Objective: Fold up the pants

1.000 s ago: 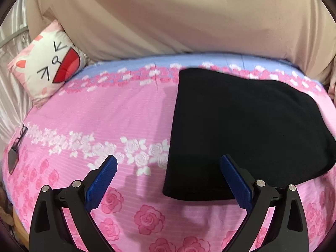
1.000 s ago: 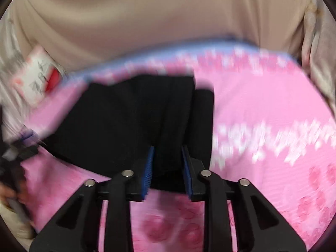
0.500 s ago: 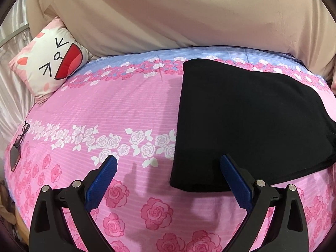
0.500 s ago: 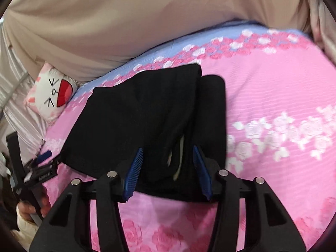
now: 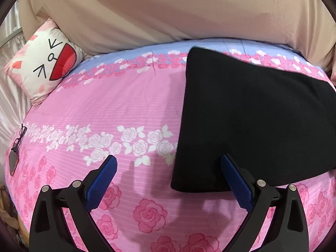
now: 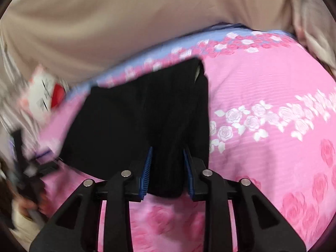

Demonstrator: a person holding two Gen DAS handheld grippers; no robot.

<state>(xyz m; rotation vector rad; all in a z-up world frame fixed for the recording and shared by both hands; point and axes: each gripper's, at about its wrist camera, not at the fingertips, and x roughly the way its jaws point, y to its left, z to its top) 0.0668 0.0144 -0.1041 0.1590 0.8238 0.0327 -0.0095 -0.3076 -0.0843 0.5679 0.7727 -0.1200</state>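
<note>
The black pants (image 5: 252, 121) lie folded into a flat, roughly rectangular slab on the pink rose-print bedsheet (image 5: 117, 105), toward the sheet's blue-striped far band and well apart from the cat-face cushion (image 5: 45, 61) that leans against the beige headboard fabric (image 5: 168, 10). Seen from the left wrist, the left gripper (image 5: 169, 174) hovers over the sheet with its blue-padded fingers (image 5: 103, 180) spread wide and nothing between them; the right-hand finger overlaps the near edge of the pants, though whether it touches the cloth cannot be told. A pair of glasses (image 5: 20, 135) and a dark phone-like object (image 5: 12, 160) lie on the sheet below the cushion, at the bed's edge. In the right wrist view, which is motion-blurred, the right gripper (image 6: 168, 168) has its fingers (image 6: 147, 172) drawn in around a bunched fold at the near edge of the pants (image 6: 136, 121), the cloth filling the gap between the pads. That fold rises toward the gripper while the rest of the garment spreads across the bedsheet (image 6: 262, 79) toward the cushion (image 6: 45, 98), which shows only as a smeared shape.
</note>
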